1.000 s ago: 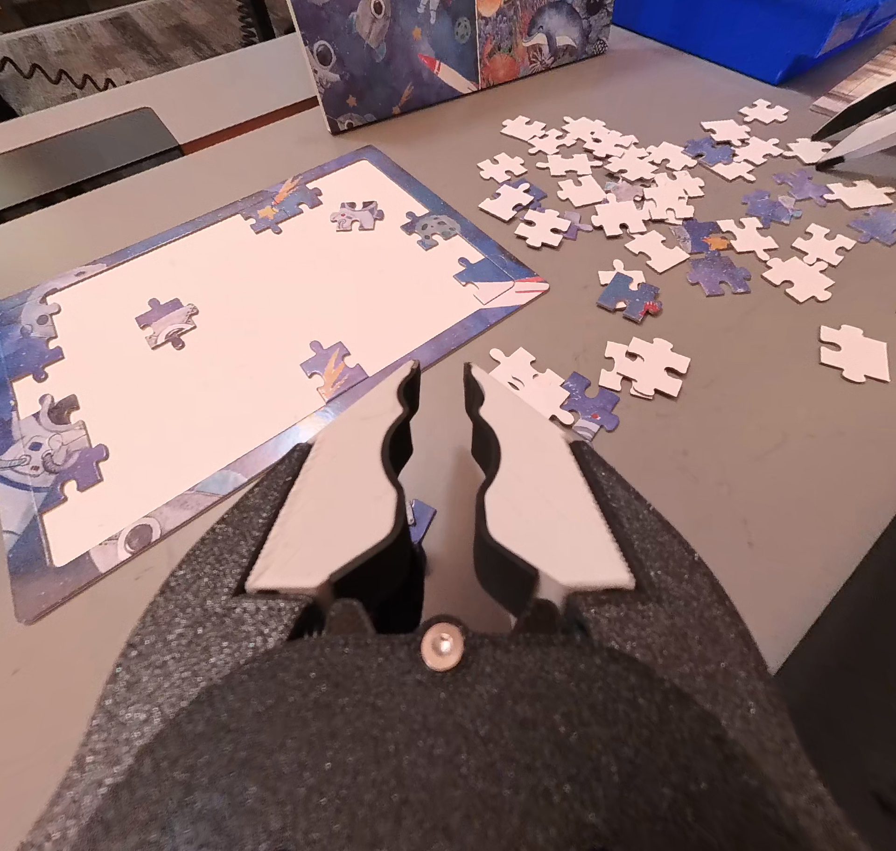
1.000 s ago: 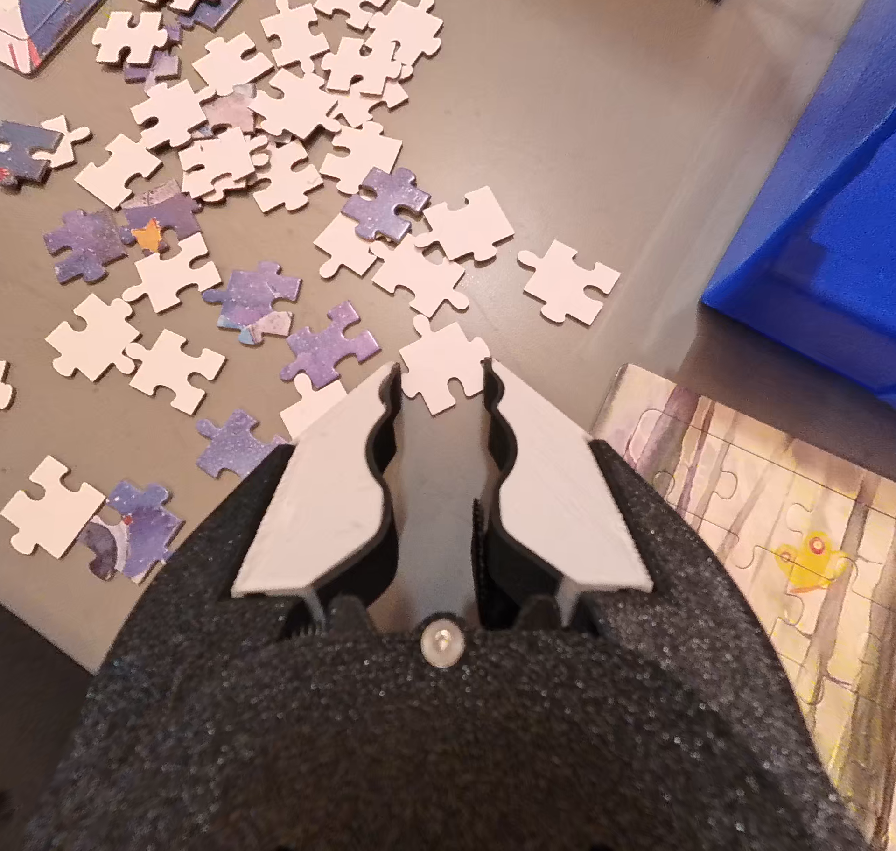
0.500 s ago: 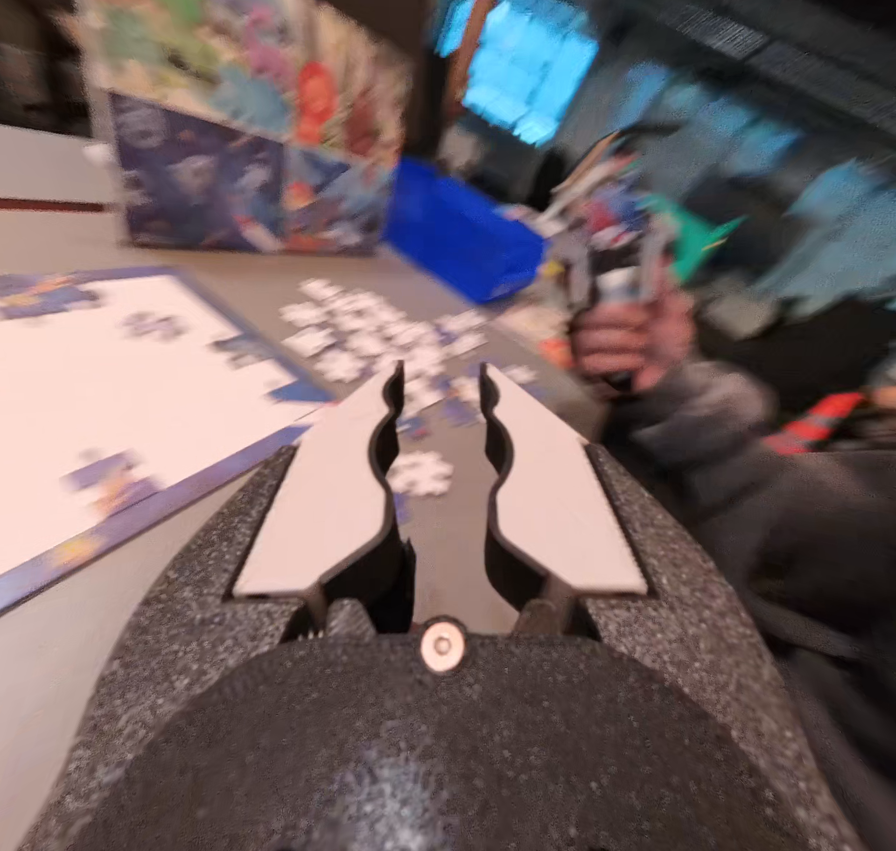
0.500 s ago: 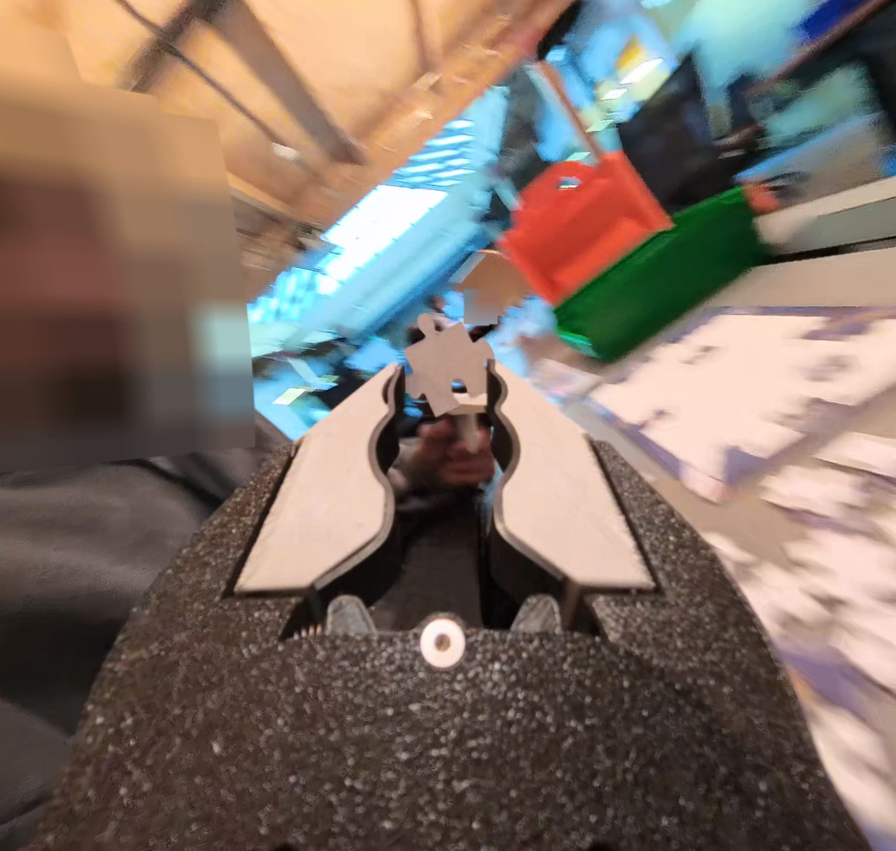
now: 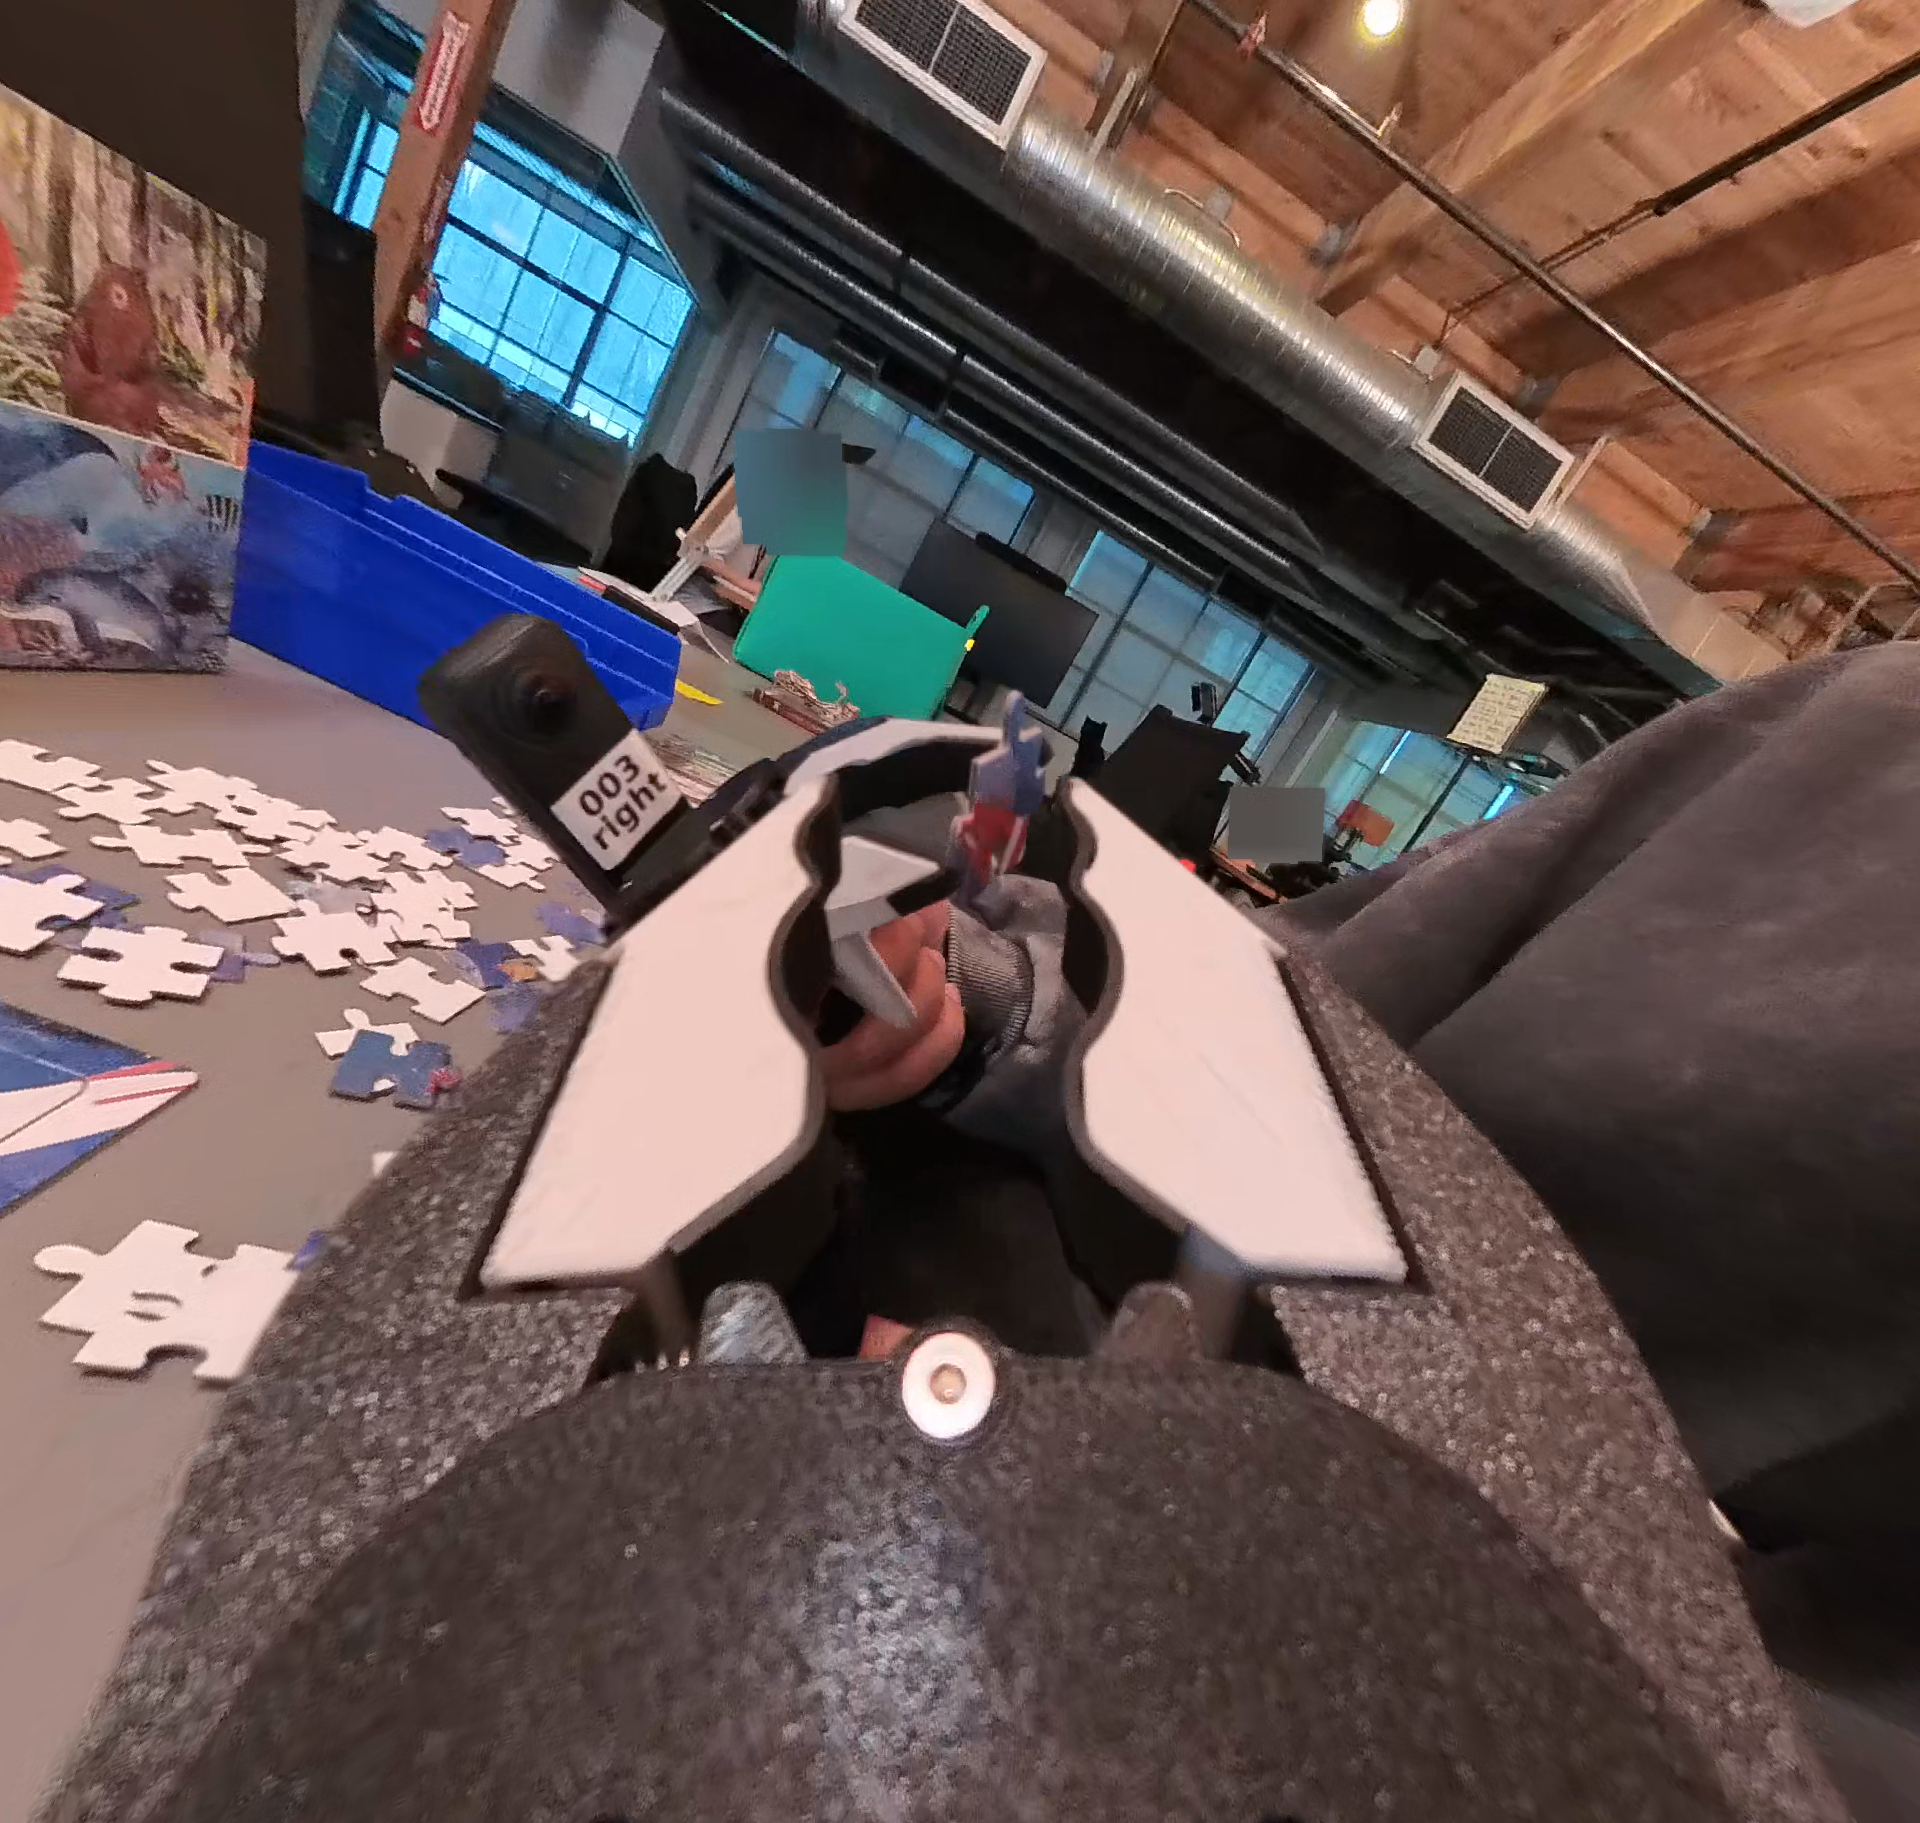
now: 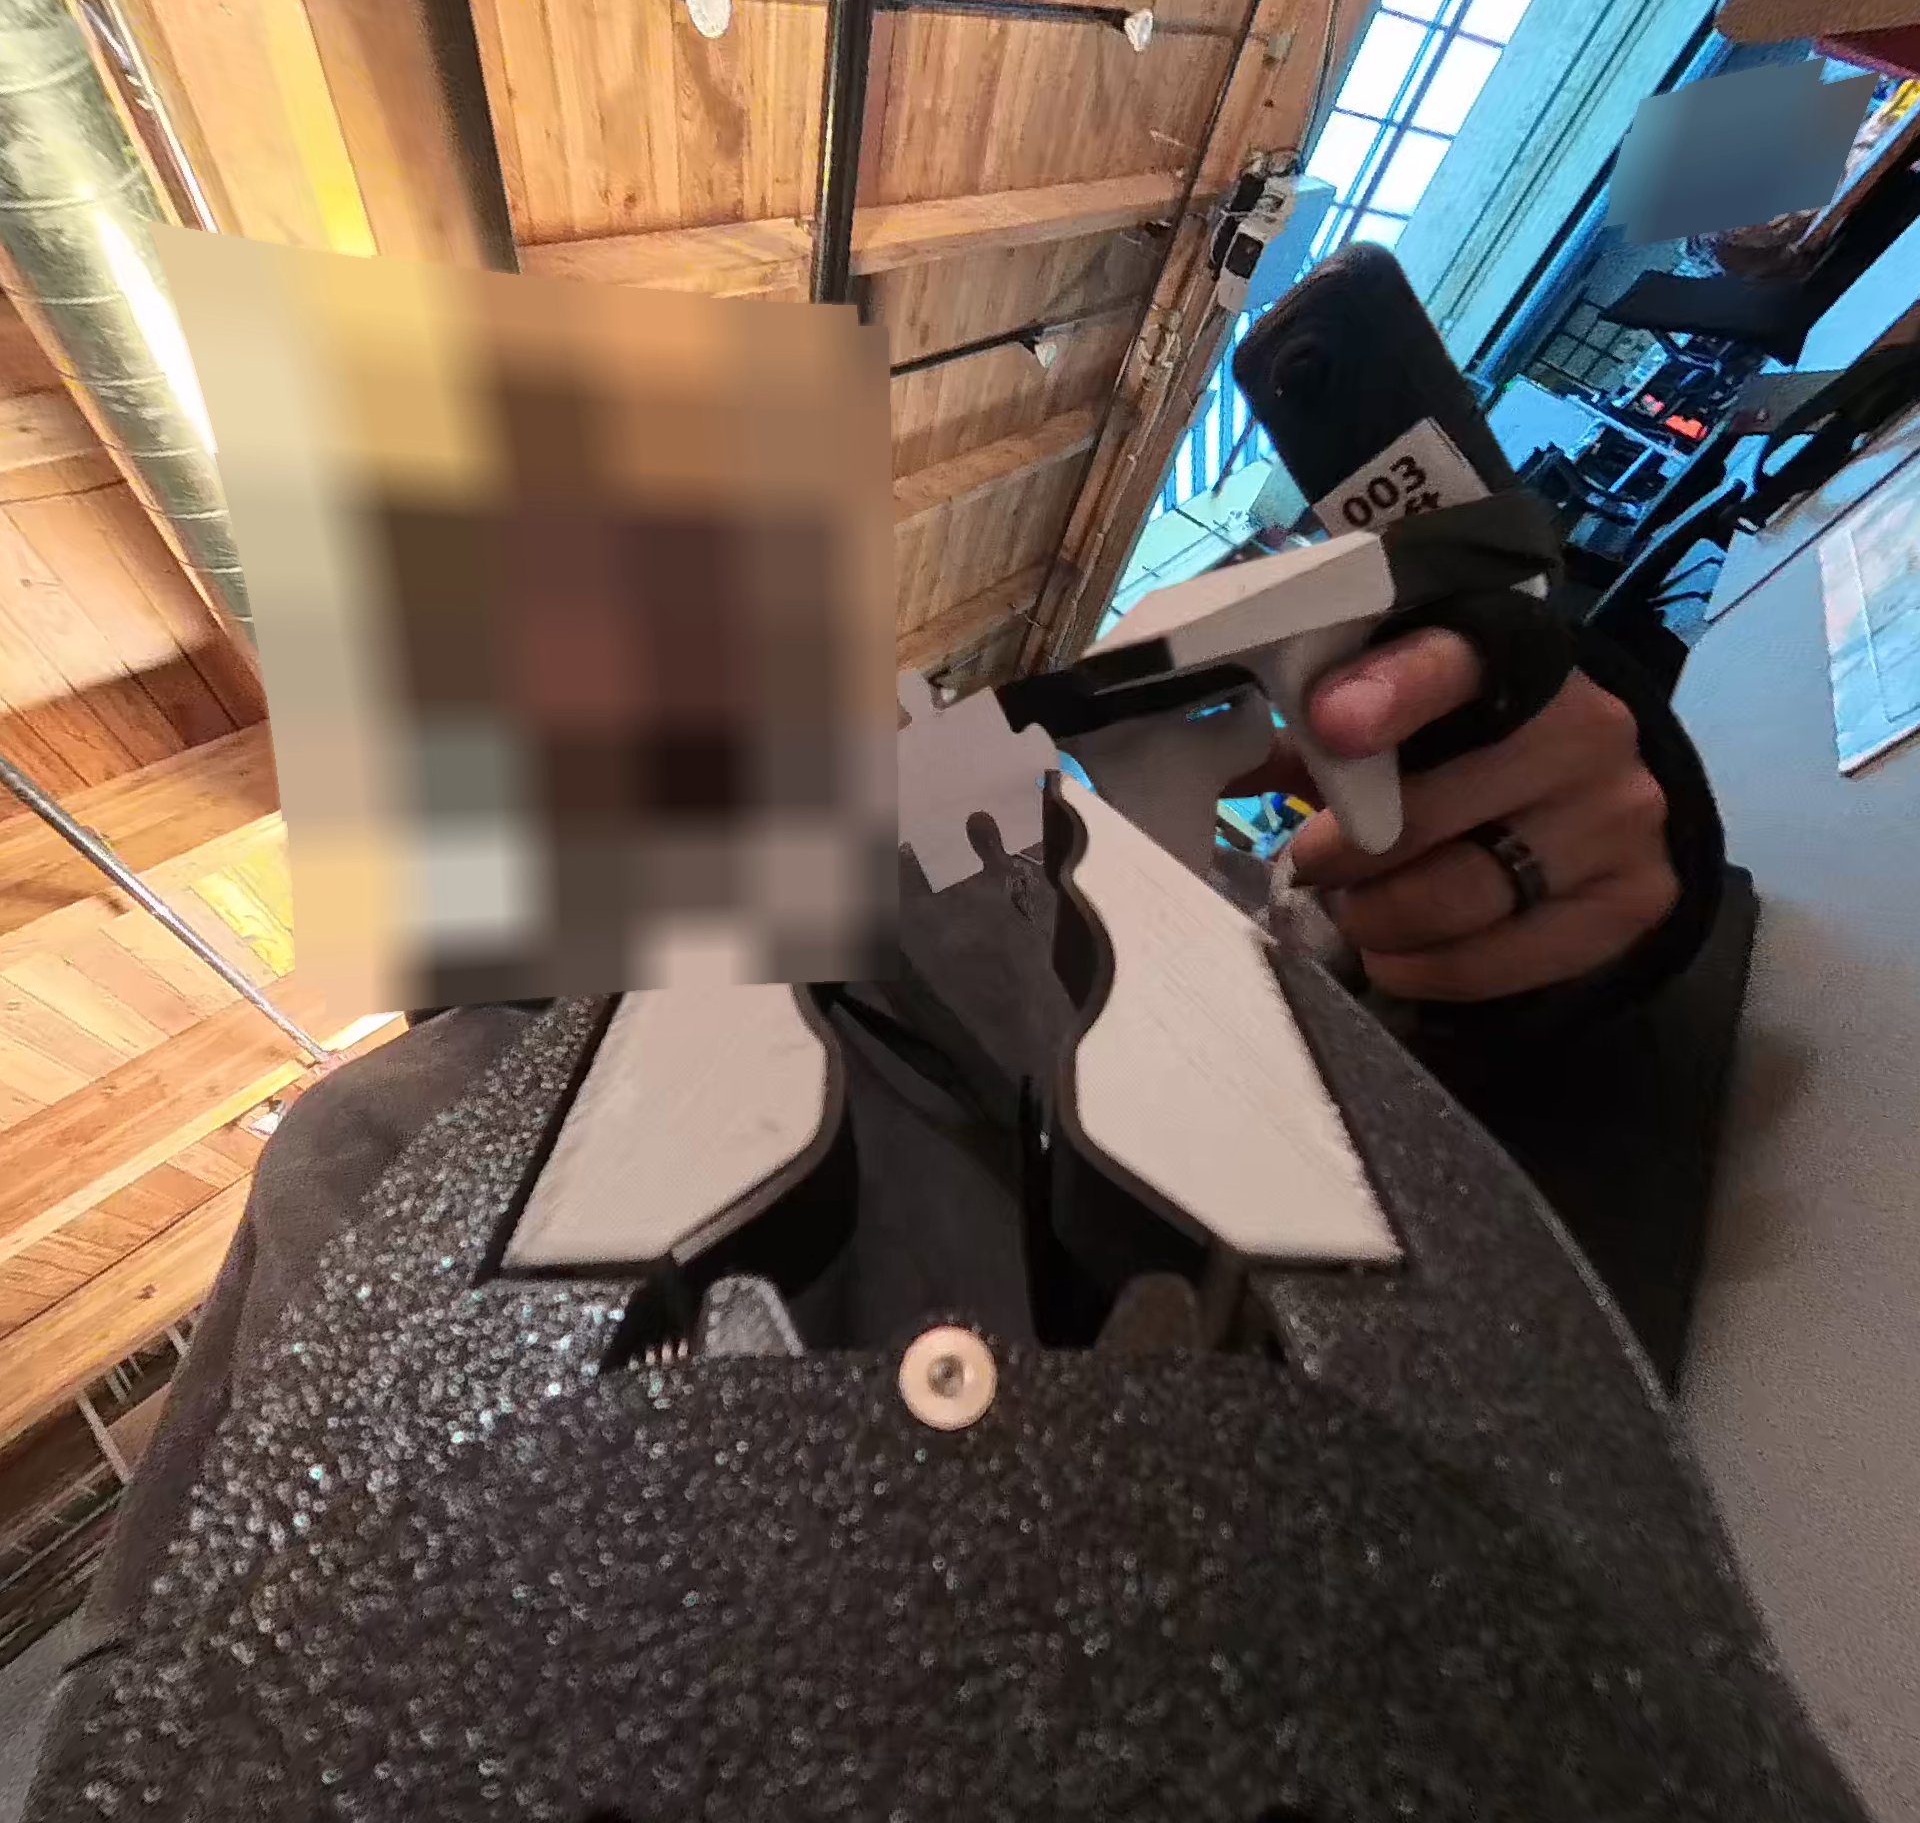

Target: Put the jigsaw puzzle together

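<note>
The jigsaw puzzle piece is in the air, off the near side of the table, held up between the two claws rather than lying with the loose pieces or in the puzzle board, whose corner shows at the left edge. The right gripper appears to have the piece pinched at its tips. One of its fingers is against the piece's edge, but the other tip is hidden, so the clamp is a judgement. In the right wrist view the plain white back faces that camera. In the left wrist view the printed blue and red face shows. The left gripper is parted, with its fingers on either side of the piece and a visible gap on both sides. From the right wrist view its tips overlap the piece's upper corner, though contact cannot be confirmed. The step in hand looks like a mid-air handover to turn the piece picture side up. The next move would call for the left claw to close squarely on the free edge before the right lets go, because a thin card gripped by one corner could twist or drop. After that the piece must be carried to the board and matched to its place.
</note>
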### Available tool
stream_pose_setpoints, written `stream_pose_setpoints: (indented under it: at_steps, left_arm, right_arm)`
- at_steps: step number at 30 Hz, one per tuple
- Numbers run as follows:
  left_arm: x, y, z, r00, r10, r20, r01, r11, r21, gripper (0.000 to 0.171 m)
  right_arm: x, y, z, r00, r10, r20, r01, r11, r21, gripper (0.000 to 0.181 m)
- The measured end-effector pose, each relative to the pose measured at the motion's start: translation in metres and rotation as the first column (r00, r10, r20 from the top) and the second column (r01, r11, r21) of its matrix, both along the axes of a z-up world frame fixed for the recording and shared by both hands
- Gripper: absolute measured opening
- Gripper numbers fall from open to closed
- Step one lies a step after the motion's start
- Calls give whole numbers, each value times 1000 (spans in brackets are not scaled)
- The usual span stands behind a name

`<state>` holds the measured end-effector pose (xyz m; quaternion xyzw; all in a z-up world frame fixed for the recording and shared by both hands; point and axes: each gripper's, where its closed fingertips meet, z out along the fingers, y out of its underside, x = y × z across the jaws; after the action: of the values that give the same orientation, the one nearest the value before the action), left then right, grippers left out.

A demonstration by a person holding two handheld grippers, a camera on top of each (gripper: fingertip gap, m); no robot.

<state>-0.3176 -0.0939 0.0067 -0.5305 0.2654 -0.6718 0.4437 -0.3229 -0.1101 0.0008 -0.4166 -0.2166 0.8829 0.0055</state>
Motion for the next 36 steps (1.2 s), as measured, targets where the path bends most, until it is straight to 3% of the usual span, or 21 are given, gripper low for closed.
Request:
stream_pose_setpoints:
  at_steps: [5,6,8,11,14,16,18,19,21,23,27,29,31,36]
  left_arm:
    - [4,-7,-6,999,-38,-39,39,999,23,12]
    - [5,-8,-7,998,-33,-47,35,999,34,7]
    - [5,-7,-10,997,-31,-64,33,999,42,1]
    - [1,14,-27,991,27,-131,-35,998,-53,1]
    - [-7,36,-44,984,70,-166,-100,979,-179,1]
    - [-17,57,-58,974,137,-179,-185,938,-292,0]
    - [-28,73,-69,974,168,-155,-218,885,-411,1]
    - [-33,78,-67,977,177,-116,-211,867,-452,1]
    - [-37,82,-58,980,190,-56,-193,859,-474,1]
    - [-34,83,-53,980,191,-51,-192,864,-465,0]
    - [-22,78,-42,983,180,-28,-173,876,-449,1]
    - [-17,75,-39,985,172,-3,-156,883,-444,1]
    - [-11,72,-37,988,154,19,-130,886,-445,1]
    - [-1,72,-46,991,123,-47,-131,889,-439,1]
  right_arm:
    - [-2,3,-6,1000,-11,22,12,1000,-21,34]
    - [-2,4,-9,999,-13,32,13,1000,-21,20]
    - [-2,9,-14,998,-27,51,28,999,-33,17]
    - [1,30,-30,976,-147,159,145,989,22,27]
    - [12,60,-52,887,-351,302,318,936,152,25]
    - [21,84,-69,764,-497,411,413,866,281,23]
    - [29,100,-86,632,-585,507,375,804,461,20]
    - [29,103,-89,600,-597,533,315,788,528,20]
    - [18,96,-87,628,-553,548,172,785,595,24]
    - [1,76,-78,741,-412,530,46,819,572,26]
    - [-16,72,-51,861,-357,363,146,856,495,16]
    - [-13,71,-42,859,-381,342,184,853,488,12]
    - [-7,74,-44,835,-447,321,208,797,567,2]
    - [-1,72,-54,848,-383,366,211,878,430,1]
